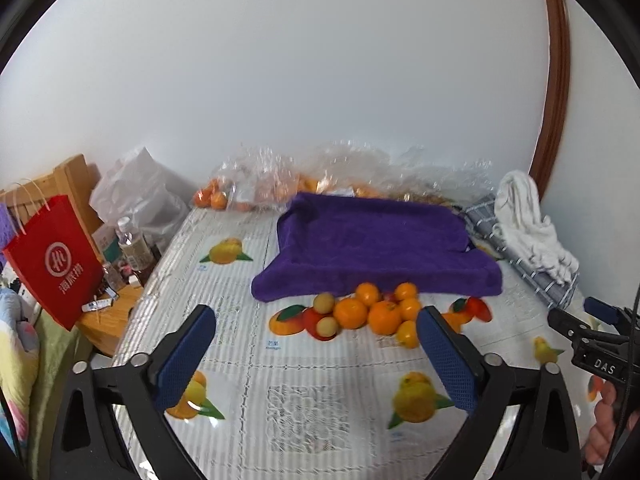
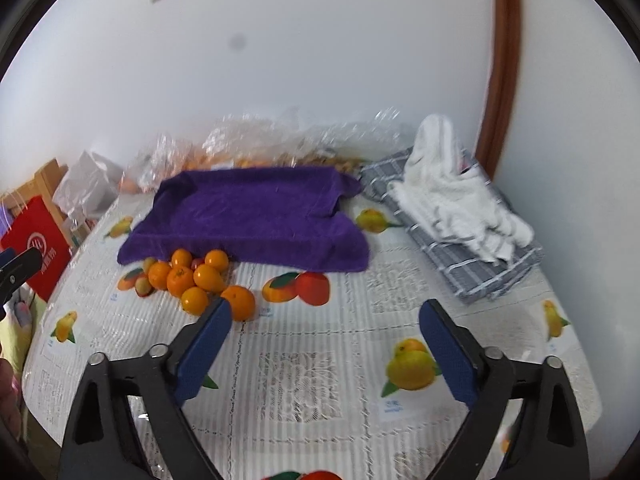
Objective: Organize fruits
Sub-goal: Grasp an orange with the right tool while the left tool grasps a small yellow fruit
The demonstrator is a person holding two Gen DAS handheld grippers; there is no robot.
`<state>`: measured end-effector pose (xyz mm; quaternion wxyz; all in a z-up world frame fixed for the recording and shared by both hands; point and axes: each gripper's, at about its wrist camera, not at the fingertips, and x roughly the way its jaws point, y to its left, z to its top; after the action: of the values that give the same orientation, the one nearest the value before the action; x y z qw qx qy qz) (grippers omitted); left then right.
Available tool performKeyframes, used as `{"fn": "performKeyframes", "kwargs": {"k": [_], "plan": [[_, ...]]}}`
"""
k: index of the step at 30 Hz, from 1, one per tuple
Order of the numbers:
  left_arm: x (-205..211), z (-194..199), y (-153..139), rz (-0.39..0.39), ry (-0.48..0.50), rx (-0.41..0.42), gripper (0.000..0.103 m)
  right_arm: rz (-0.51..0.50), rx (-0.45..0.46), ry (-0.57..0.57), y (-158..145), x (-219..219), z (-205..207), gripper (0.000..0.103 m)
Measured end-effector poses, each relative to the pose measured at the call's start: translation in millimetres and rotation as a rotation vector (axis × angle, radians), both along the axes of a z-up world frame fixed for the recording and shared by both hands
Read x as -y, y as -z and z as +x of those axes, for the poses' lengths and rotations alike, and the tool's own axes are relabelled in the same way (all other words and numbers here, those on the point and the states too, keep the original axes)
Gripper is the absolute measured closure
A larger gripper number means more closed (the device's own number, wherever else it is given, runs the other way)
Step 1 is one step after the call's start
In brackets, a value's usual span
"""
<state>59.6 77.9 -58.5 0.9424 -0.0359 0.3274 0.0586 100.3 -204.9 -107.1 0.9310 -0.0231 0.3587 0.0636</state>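
- Left wrist view: the left gripper [image 1: 316,344] has its fingers [image 1: 188,354] spread wide with nothing between them, above the tablecloth [image 1: 304,408].
- The fruit pile [image 1: 368,314] lies ahead of the fingertips, nearer the right finger, touching the front edge of the purple towel [image 1: 372,240]. Oranges, paler round fruits and a yellow pear-shaped one sit bunched together.
- The right gripper [image 1: 592,320] shows at the right edge, apart from the pile.
- More fruit sits in clear bags [image 1: 256,184] beyond the towel, by the wall.
- Right wrist view: the right gripper [image 2: 326,336] is also wide and empty. The pile [image 2: 192,276] lies just ahead of its left finger [image 2: 208,340], with the nearest orange [image 2: 240,302] close to that fingertip.
- Progress, as I judge it: nothing is picked, no fruit is sorted or set apart, and no container is visible unless the towel covers one. The whole task appears to remain.
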Motion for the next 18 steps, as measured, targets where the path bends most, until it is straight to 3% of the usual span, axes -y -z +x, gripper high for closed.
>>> {"fn": "performKeyframes", "kwargs": {"k": [13,18], "plan": [[-37,43,65,0.003,0.019,-0.14,0.006,0.019,-0.114,-0.175,75,-64,58,0.038],[-42,50,79,-0.025,0.03,-0.166,0.006,0.033,-0.164,-0.21,95,-78,72,0.04]]}}
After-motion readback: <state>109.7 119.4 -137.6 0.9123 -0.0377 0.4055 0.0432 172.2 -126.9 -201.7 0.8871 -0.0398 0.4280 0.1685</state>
